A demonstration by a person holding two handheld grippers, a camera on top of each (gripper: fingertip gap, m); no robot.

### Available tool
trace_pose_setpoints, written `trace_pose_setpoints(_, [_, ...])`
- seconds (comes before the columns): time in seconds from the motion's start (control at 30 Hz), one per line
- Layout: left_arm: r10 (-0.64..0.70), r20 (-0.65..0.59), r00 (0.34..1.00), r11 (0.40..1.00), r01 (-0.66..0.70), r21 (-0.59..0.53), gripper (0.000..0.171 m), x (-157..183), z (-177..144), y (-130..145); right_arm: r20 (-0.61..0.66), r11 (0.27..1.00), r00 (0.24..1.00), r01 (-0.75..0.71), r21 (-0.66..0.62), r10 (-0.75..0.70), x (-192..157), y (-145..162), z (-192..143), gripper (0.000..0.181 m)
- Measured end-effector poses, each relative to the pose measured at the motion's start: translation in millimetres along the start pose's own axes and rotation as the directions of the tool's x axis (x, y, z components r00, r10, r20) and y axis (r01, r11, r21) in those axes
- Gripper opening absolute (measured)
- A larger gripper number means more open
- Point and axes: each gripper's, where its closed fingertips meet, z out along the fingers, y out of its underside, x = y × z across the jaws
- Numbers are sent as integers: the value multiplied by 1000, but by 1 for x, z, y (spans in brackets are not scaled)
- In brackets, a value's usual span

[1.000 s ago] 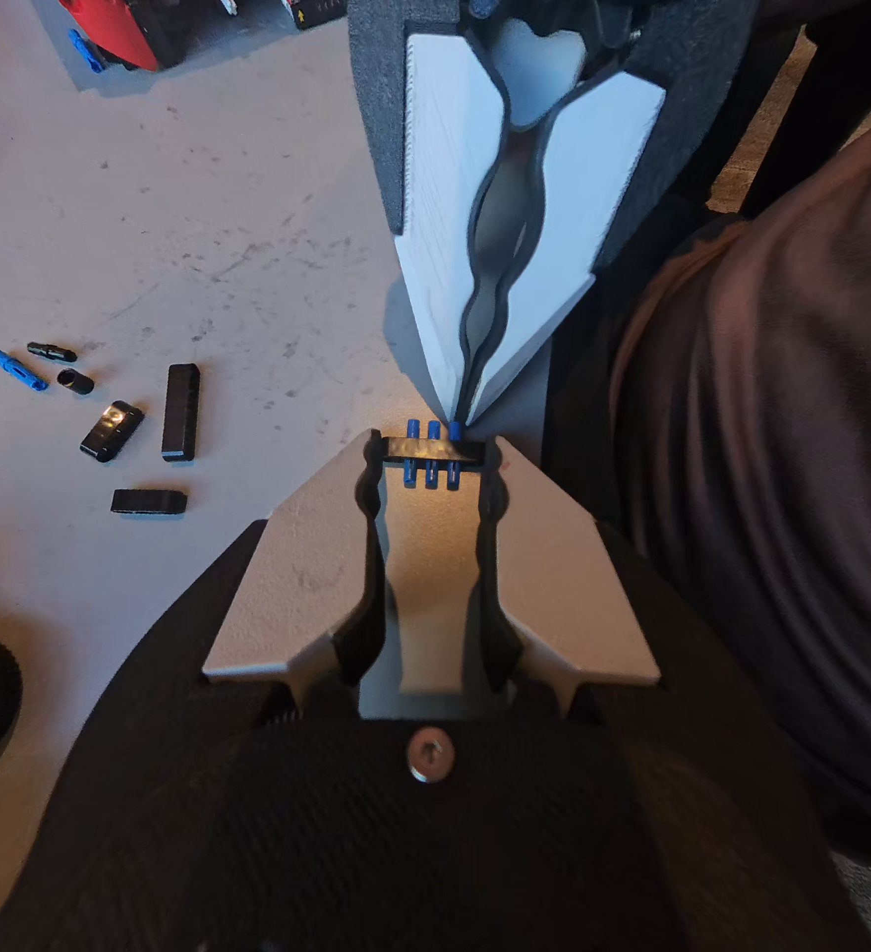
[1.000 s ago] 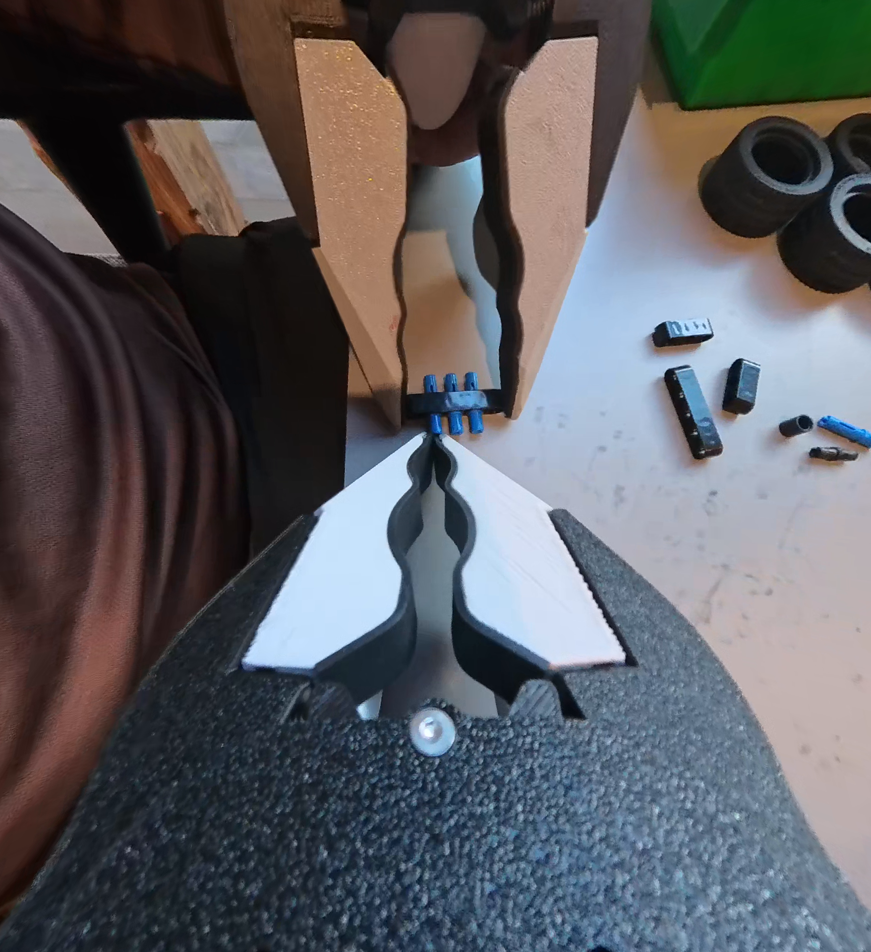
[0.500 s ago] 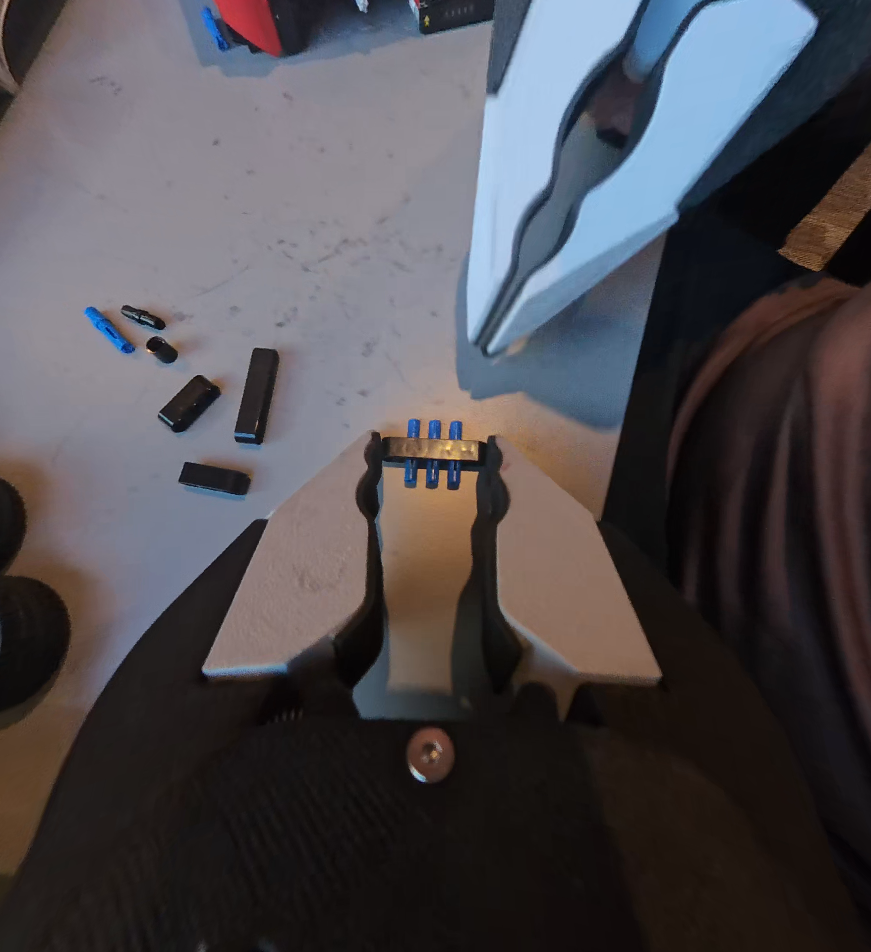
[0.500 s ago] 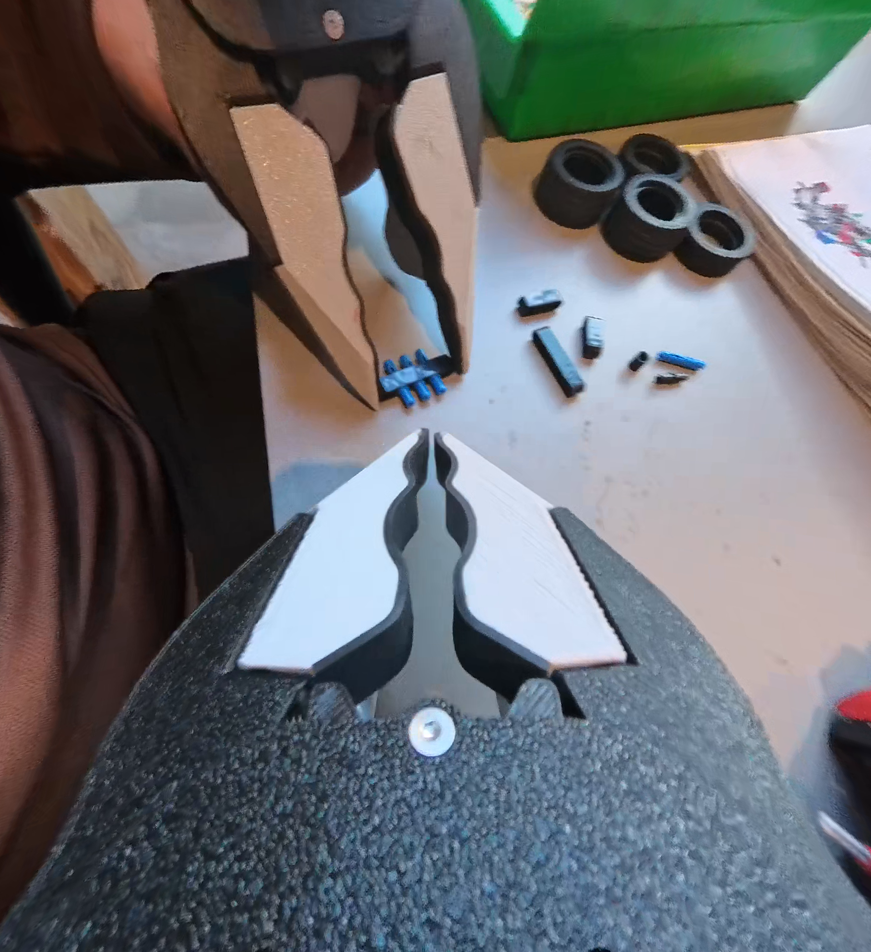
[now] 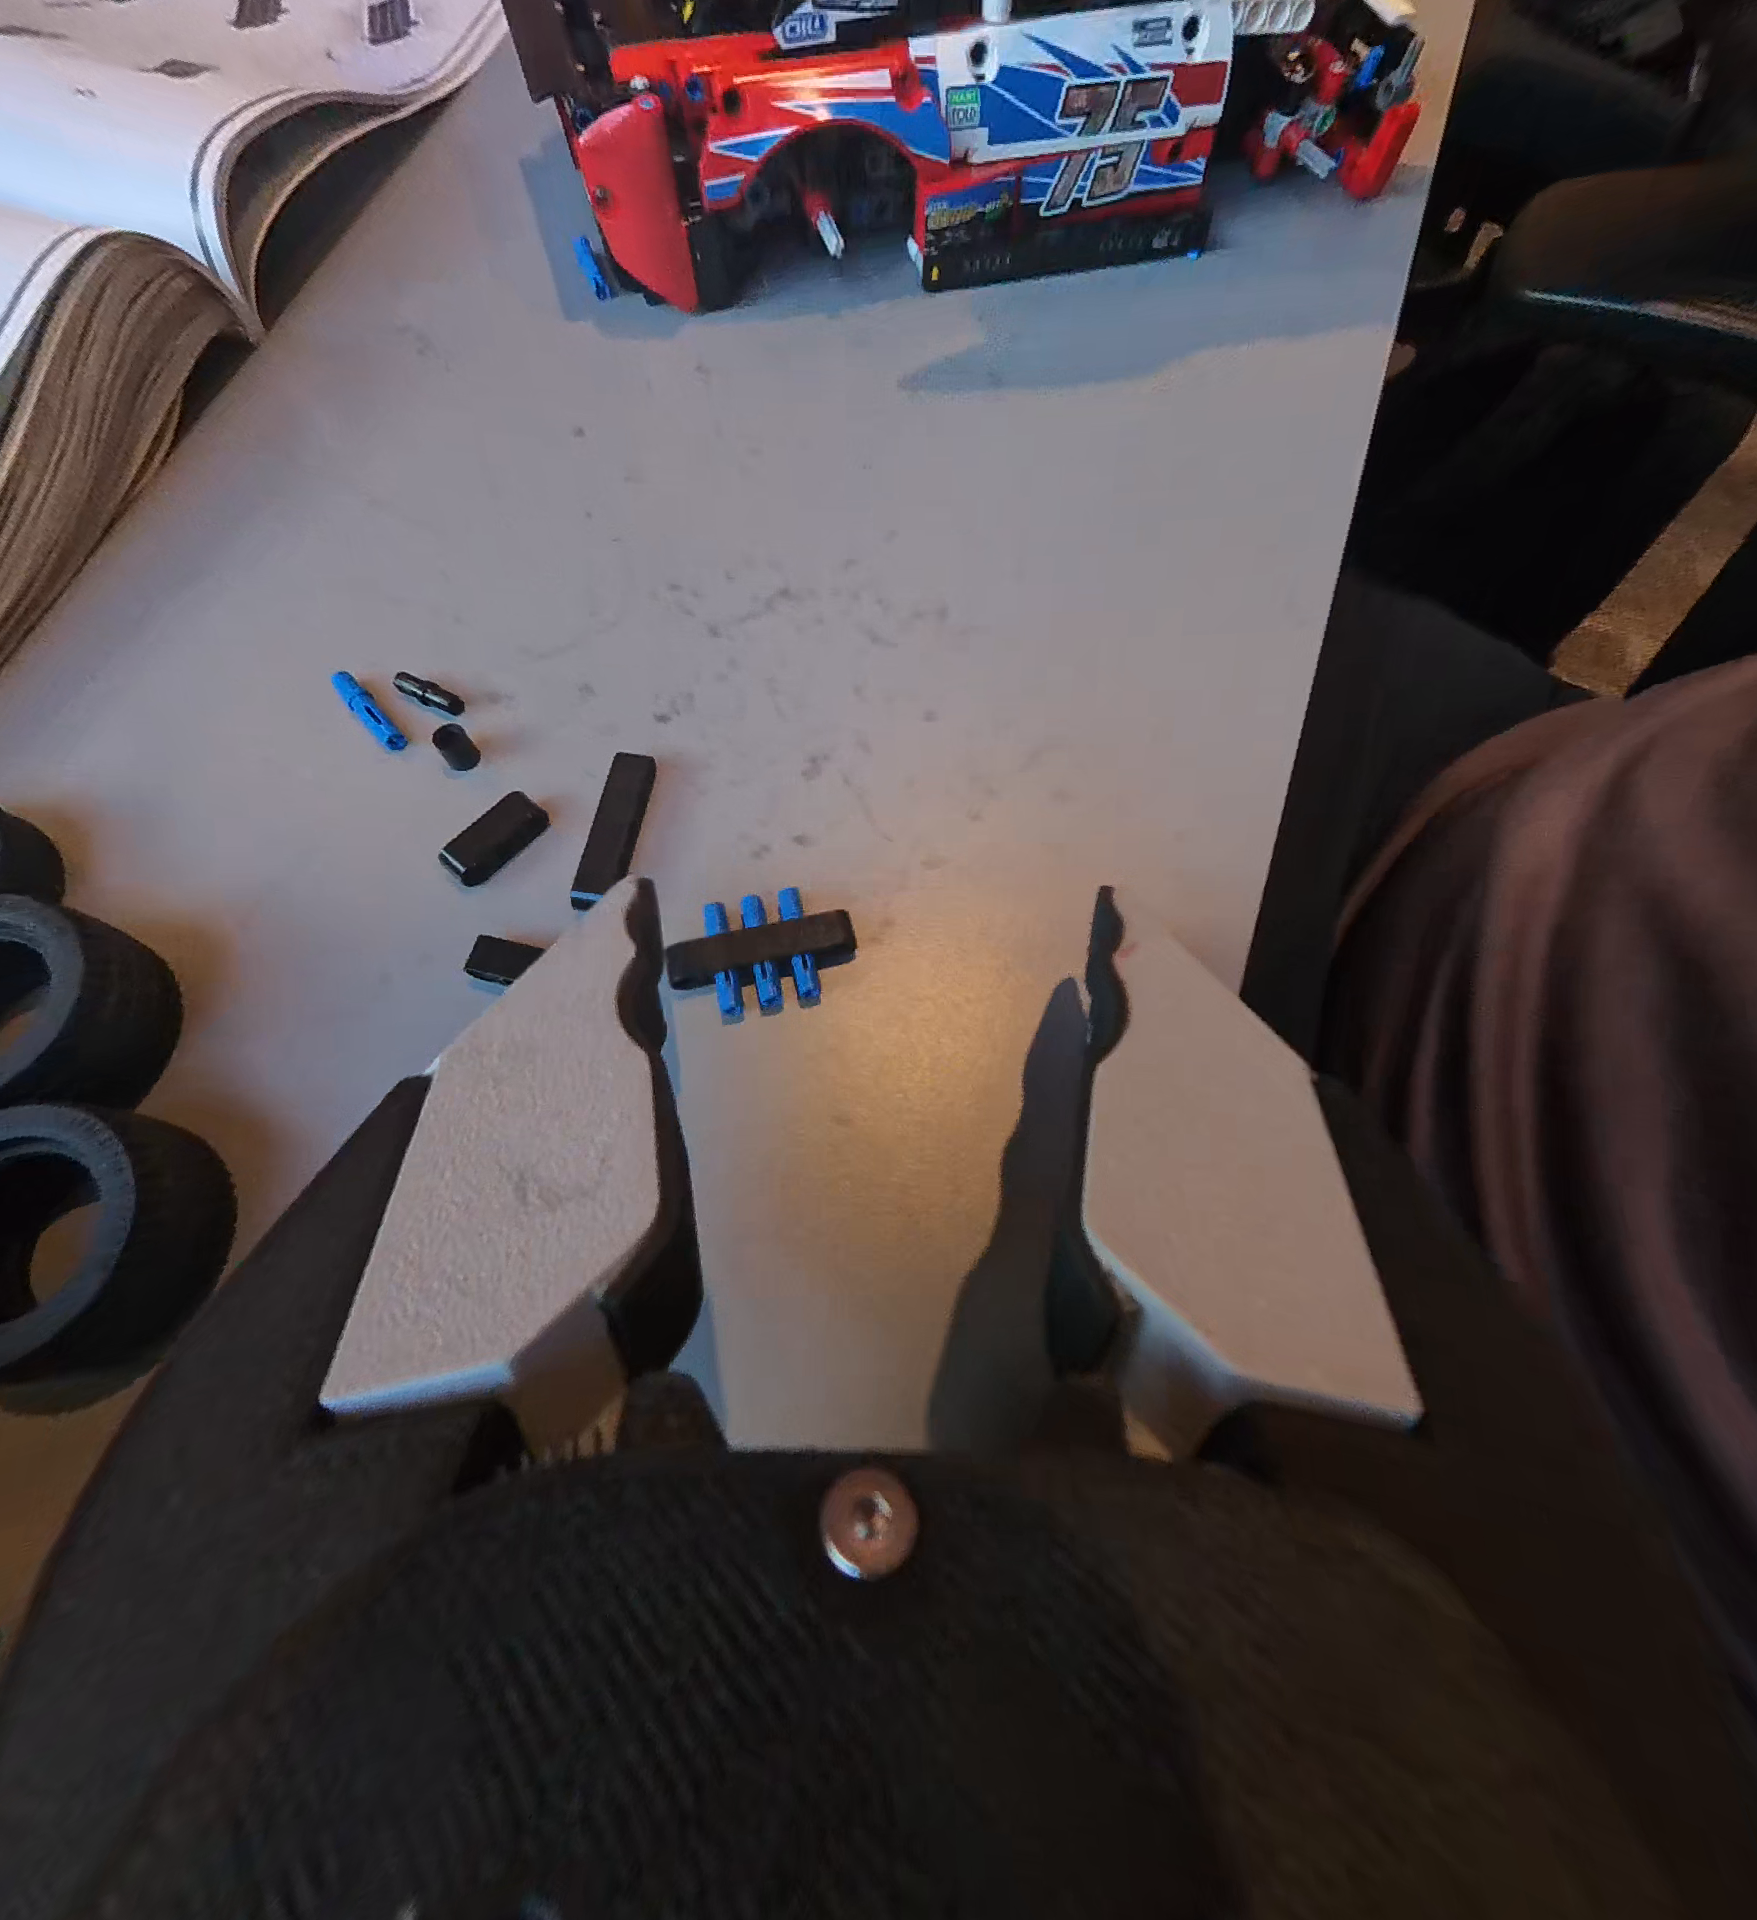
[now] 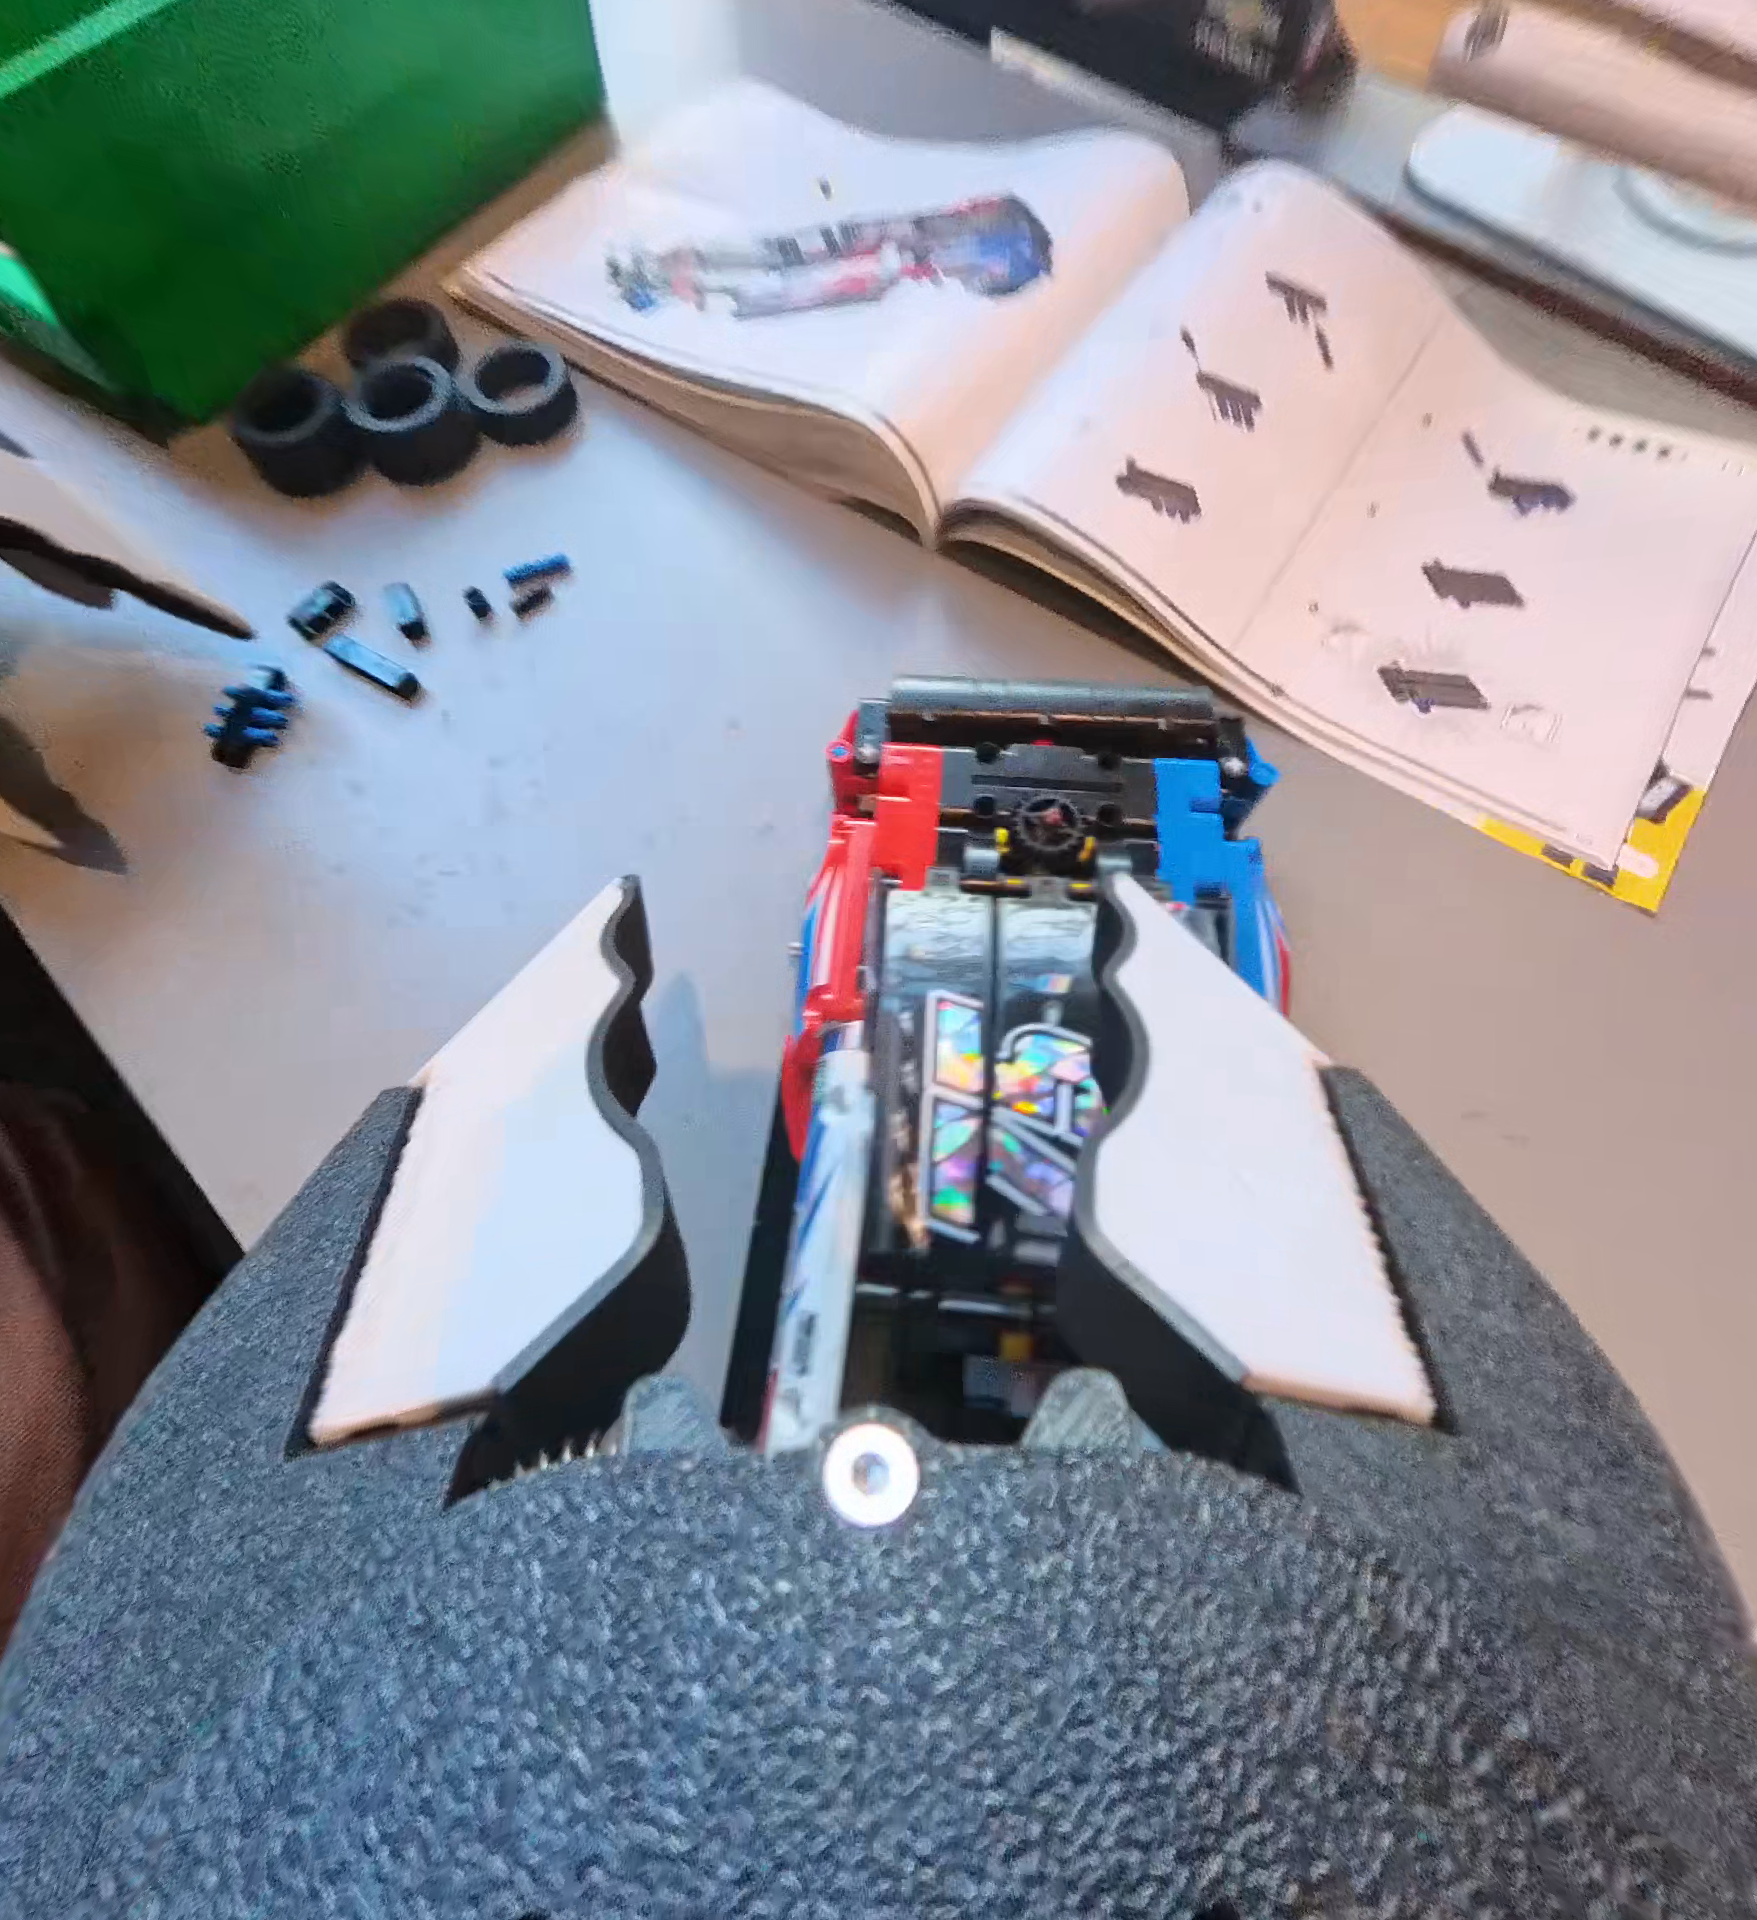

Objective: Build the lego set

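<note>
over on the far left of the left wrist view sat the black tyres (image 5: 43, 1122), bunched together at the table (image 5: 853, 582) edge, with the open instruction book (image 5: 74, 208) up behind them. moving right there was a little scatter of loose bits: a blue pin (image 5: 368, 711), a short black pin (image 5: 428, 693), a tiny black bush (image 5: 455, 747), then three black beams (image 5: 614, 829) lying near each other. the left gripper (image 5: 869, 914) was spread wide, nothing in it, and the black beam with three blue pins (image 5: 762, 951) lay flat on the table just beside its left fingertip, not pinched. further back and right stood the half-built red, white and blue lego car (image 5: 905, 145), with a smaller red sub-assembly (image 5: 1331, 114) just past its end. the person's dark sleeve filled the right edge. in the right wrist view, kinda blurry, a green box (image 6: 230, 156) sat top left with the tyres in front, the pinned beam and loose bits below that, and the right gripper (image 6: 869, 894) hung over the car, jaws wide apart and holding nothing; one fingertip overlapped the car's side, couldn't tell if it touched. the book lay open to the right.
</note>
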Motion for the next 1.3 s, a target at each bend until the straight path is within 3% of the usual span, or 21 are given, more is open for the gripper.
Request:
trace_pose_setpoints(0.1, [7, -3, 1000, 1000, -7, -12, 82, 1, 1, 1, 13, 993, 1000, 27, -115, -25, 14, -7, 21, 91])
trace_pose_setpoints(0.2, [22, -8, 1000, 1000, -22, -16, 80, 3, 2, 2, 71, 964, 984, 174, -202, -162, 7, -24, 53, 85])
trace_pose_setpoints(0.3, [12, -43, 999, 1000, -12, -12, 77, 6, 1, 2, 239, 874, 918, 379, -303, -315, -14, -25, 85, 38])
trace_pose_setpoints(0.43, [-19, -99, 995, 1000, 21, 19, 74, 9, -3, -2, 316, 751, 870, 487, -446, -378, -16, -20, 115, 24])
trace_pose_setpoints(0.57, [-42, -89, 995, 994, 51, 98, 60, 4, -11, -11, 364, 554, 807, 585, -592, -464, -7, -3, 114, 2])
trace_pose_setpoints(0.63, [-34, -87, 996, 992, 44, 122, 58, 5, -14, -13, 364, 458, 777, 608, -649, -514, 2, 6, 109, 0])
trace_pose_setpoints(0.73, [-2, -68, 998, 993, 10, 120, 58, 7, -14, -13, 358, 400, 759, 610, -684, -544, 8, 11, 101, 0])
trace_pose_setpoints(0.87, [74, -14, 997, 995, -73, 63, 61, 10, -7, -6, 287, 320, 736, 564, -761, -613, 47, 18, 90, 0])
trace_pose_setpoints(0.9, [92, 2, 996, 994, -92, 50, 62, 10, -6, -4, 263, 347, 752, 546, -762, -604, 54, 17, 89, 0])
trace_pose_setpoints(0.97, [118, 31, 993, 992, -119, 30, 64, 9, -4, -2, 247, 456, 789, 545, -703, -562, 48, 8, 95, 19])
trace_pose_setpoints(1.03, [123, 43, 991, 992, -124, 18, 65, 8, -3, -1, 308, 513, 768, 616, -598, -562, 28, -2, 100, 23])
trace_pose_setpoints(1.1, [117, 43, 992, 993, -117, 7, 65, 7, -1, 0, 370, 451, 689, 703, -550, -623, 20, -1, 103, 23])
trace_pose_setpoints(1.27, [123, 53, 991, 992, -122, -19, 63, 6, 1, 3, 527, 208, 527, 811, -548, -666, 18, 31, 114, 23])
trace_pose_setpoints(1.3, [125, 56, 991, 992, -124, -20, 62, 6, 2, 3, 552, 182, 509, 821, -541, -660, 17, 34, 116, 14])
